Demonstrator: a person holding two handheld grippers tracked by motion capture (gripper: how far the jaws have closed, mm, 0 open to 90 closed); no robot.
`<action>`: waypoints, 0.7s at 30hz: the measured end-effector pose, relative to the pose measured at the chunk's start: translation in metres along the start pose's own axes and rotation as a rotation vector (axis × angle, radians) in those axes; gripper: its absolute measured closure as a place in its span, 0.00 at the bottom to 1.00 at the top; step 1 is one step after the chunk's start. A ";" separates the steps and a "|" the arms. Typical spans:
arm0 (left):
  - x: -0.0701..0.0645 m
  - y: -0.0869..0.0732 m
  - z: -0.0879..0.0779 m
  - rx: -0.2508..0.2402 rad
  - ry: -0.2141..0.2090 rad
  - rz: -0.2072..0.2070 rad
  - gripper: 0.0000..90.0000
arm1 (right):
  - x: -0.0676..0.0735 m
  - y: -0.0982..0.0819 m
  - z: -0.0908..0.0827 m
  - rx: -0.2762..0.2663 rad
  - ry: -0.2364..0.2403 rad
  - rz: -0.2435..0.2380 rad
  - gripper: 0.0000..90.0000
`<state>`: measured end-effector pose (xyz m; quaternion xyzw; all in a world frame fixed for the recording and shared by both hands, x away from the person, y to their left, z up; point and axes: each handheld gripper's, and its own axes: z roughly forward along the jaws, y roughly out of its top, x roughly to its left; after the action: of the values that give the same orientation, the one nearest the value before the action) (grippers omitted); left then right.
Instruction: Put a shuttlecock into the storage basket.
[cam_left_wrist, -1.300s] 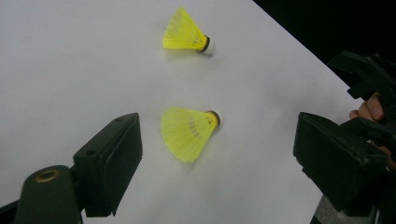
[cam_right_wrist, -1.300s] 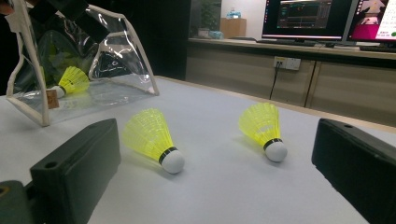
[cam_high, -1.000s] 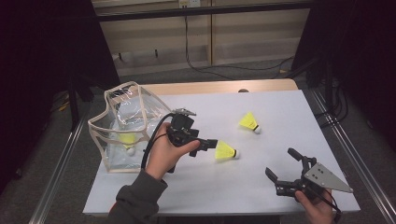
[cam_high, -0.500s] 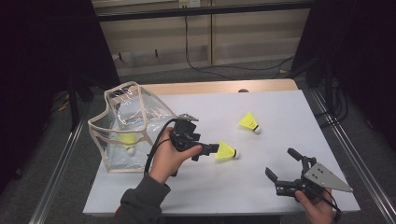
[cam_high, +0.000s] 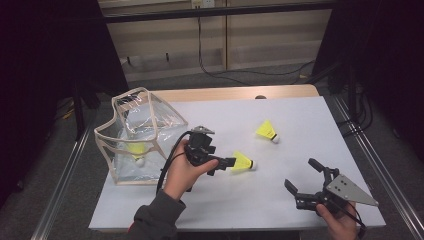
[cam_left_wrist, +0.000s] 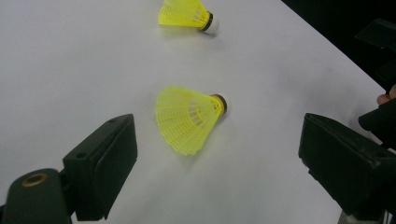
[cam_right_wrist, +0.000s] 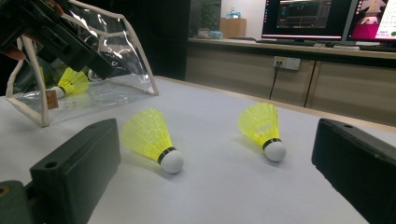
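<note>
Hovering low at the table's near right corner, the right gripper (cam_high: 303, 178) has jaws spread, nothing between them. Further in, the left gripper (cam_high: 226, 163) sits just beside the near shuttlecock (cam_high: 242, 162), jaws wide and released, skirt facing the gap, no contact visible. Shuttlecock lies on its side on the white table (cam_high: 300, 130), mid-table. Beyond it, a second shuttlecock (cam_high: 266, 131). Far left: clear pouch (cam_high: 140, 135) with a third shuttlecock (cam_high: 136, 151) inside.
</note>
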<state>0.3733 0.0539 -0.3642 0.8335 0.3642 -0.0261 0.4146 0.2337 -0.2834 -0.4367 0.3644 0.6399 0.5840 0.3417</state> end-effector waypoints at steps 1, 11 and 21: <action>0.000 -0.001 0.001 -0.001 0.001 0.002 0.13 | 0.000 0.000 0.000 0.000 0.000 0.000 0.01; 0.000 -0.003 0.007 0.006 0.011 0.013 0.13 | -0.001 -0.001 0.000 0.003 -0.002 0.010 0.01; 0.001 -0.007 0.011 0.005 0.018 0.014 0.12 | 0.001 0.000 0.004 0.006 0.003 0.010 0.01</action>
<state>0.3723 0.0495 -0.3763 0.8373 0.3620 -0.0166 0.4095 0.2370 -0.2808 -0.4375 0.3681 0.6403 0.5842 0.3366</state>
